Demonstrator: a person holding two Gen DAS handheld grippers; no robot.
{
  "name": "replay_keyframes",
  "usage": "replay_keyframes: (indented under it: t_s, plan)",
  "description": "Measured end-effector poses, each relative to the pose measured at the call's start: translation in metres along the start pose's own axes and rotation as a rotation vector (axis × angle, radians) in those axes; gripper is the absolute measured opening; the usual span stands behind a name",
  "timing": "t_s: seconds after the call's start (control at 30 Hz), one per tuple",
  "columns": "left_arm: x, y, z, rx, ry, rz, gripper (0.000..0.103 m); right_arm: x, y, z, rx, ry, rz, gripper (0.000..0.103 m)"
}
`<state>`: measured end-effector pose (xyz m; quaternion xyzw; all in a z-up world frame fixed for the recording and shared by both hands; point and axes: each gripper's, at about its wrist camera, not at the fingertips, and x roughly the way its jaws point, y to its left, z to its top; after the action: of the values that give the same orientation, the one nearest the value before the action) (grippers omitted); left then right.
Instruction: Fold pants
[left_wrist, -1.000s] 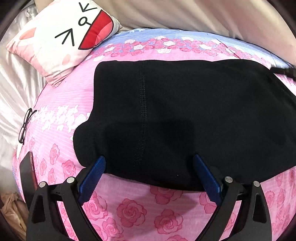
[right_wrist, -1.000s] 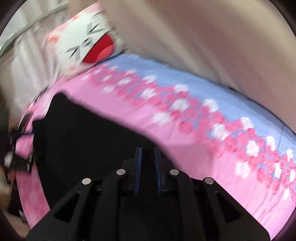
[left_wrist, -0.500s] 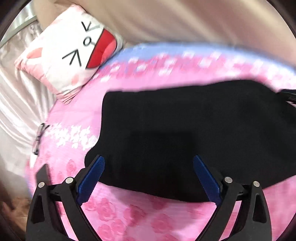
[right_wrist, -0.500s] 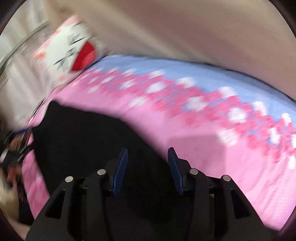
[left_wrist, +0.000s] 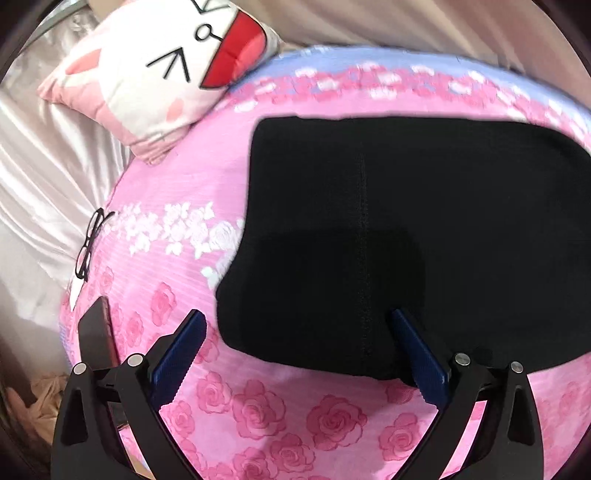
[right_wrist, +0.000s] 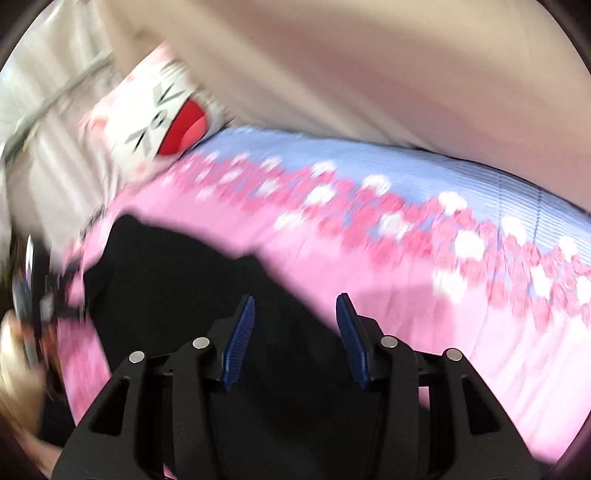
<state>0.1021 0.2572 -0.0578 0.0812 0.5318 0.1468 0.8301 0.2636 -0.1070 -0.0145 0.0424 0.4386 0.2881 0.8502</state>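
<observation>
Two grippers hang over the black pants (left_wrist: 424, 236), folded flat on the pink rose bedspread (left_wrist: 258, 406): left gripper (left_wrist: 297, 349) spread wide, empty, pants' near edge at 12 o'clock btwn its tips. Right gripper (right_wrist: 295, 325) jaws just been opening, now half apart w/ nothing pinched, pants under and toward 9 o'clock. Cat-face pillow (left_wrist: 166, 70) at 10 o'clock, glasses (left_wrist: 88, 243) at 9 by the bed edge.

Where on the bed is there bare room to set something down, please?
Free: the rose-print strip of bedspread in front of the pants, and the band behind them toward the blue edge. Crowded: the left side, with glasses, a phone and the pillow.
</observation>
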Motion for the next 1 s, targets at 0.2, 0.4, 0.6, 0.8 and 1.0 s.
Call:
replay_keyframes:
  t_s: [0.2,0.4,0.6,0.8,1.0]
  plan:
    - [0.006,0.012,-0.003,-0.057,0.023,-0.075,0.098,0.076,0.035,0.012,-0.37,0.159,-0.108,0.044]
    - [0.007,0.012,-0.004,-0.053,0.024,-0.084,0.098,0.088,0.076,-0.012,-0.619,0.215,-0.112,0.044]
    - [0.007,0.012,-0.004,-0.051,0.021,-0.082,0.098,0.095,0.074,-0.002,-0.604,0.196,-0.098,0.044]
    - [0.009,0.016,-0.004,-0.072,0.028,-0.11,0.098,0.079,0.069,0.004,-0.571,0.201,-0.04,0.044]
    - [0.008,0.016,-0.006,-0.076,0.02,-0.109,0.098,0.062,0.056,0.032,-0.407,0.111,-0.02,0.045]
